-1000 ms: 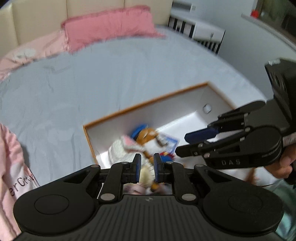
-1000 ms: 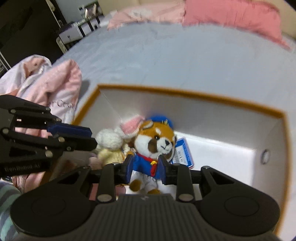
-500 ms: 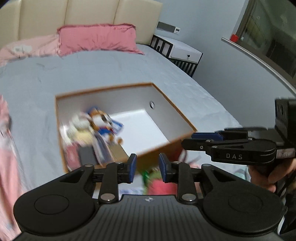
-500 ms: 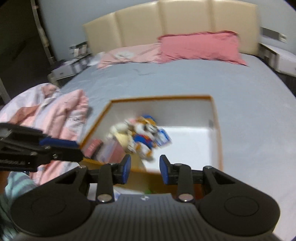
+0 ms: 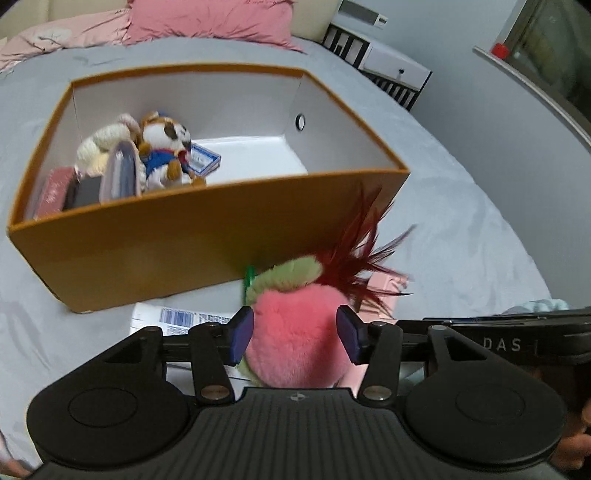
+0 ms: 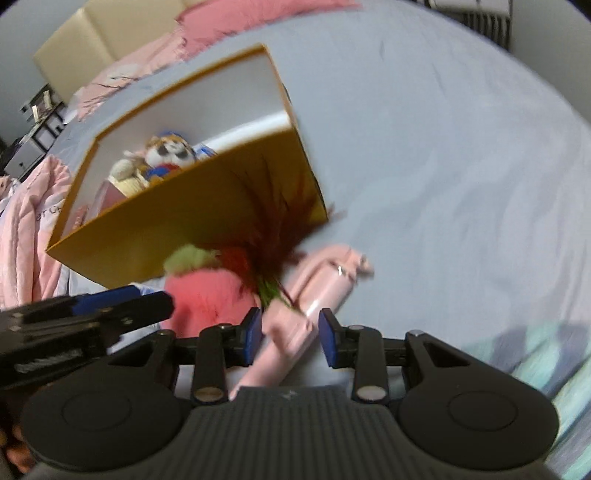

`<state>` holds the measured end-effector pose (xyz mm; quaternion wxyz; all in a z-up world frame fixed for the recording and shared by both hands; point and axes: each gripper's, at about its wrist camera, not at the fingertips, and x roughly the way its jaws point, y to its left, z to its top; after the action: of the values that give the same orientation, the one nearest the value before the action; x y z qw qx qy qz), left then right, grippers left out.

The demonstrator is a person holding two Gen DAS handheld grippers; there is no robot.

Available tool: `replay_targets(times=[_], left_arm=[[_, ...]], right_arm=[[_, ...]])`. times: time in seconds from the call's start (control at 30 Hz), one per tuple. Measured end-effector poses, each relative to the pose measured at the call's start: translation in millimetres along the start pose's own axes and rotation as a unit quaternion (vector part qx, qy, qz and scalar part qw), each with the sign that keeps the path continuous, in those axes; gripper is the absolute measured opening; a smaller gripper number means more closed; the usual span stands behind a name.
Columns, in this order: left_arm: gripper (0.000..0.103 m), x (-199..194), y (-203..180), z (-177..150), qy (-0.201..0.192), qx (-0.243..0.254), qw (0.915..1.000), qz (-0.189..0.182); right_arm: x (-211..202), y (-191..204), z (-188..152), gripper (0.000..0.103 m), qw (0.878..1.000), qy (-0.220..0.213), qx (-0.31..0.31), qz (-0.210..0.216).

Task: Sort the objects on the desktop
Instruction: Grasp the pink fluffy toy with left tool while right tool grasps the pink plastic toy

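An orange box [image 5: 207,236] with white inside stands on the grey bed and holds a plush dog [image 5: 166,147], a cream plush, a grey case and a red box. In front of it lies a pink plush peach [image 5: 299,332] with green leaf and dark red feathers [image 5: 362,251]. My left gripper [image 5: 295,334] is open, its pads on either side of the peach. My right gripper [image 6: 290,336] is open around a pink pouch [image 6: 306,302] lying beside the peach [image 6: 203,295]. The box shows in the right wrist view [image 6: 192,206] too.
A white packet with a barcode [image 5: 177,317] lies in front of the box under the left gripper. A pink quilt [image 6: 26,236] is bunched left of the box. Pink pillows [image 5: 207,18] and a white nightstand [image 5: 391,66] stand at the back.
Both grippers pulled back out of the box and came down in front of it. Both jaws opened wider; the left now straddles the peach, the right the pink pouch.
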<state>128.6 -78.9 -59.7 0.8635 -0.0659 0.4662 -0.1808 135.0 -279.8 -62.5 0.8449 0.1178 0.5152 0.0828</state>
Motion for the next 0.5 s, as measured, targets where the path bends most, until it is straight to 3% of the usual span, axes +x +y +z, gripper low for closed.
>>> replay_targets(times=[0.13,0.33,0.5], left_arm=[[0.06,15.7,-4.3,-3.0,0.012,0.012,0.9996,0.025],[0.061,33.4,-8.7,-6.7,0.031,0.022,0.9991,0.02],[0.064,45.7,-11.7,-10.8,0.041,0.032,0.9984,0.022]], right_arm=[[9.4,0.7,-1.1,0.035,1.0,0.005,0.005,-0.004],[19.9,-2.0,0.8,0.022,1.0,0.017,0.012,-0.004],[24.6,-5.3,3.4,0.019,0.999,0.016,0.026,0.014]])
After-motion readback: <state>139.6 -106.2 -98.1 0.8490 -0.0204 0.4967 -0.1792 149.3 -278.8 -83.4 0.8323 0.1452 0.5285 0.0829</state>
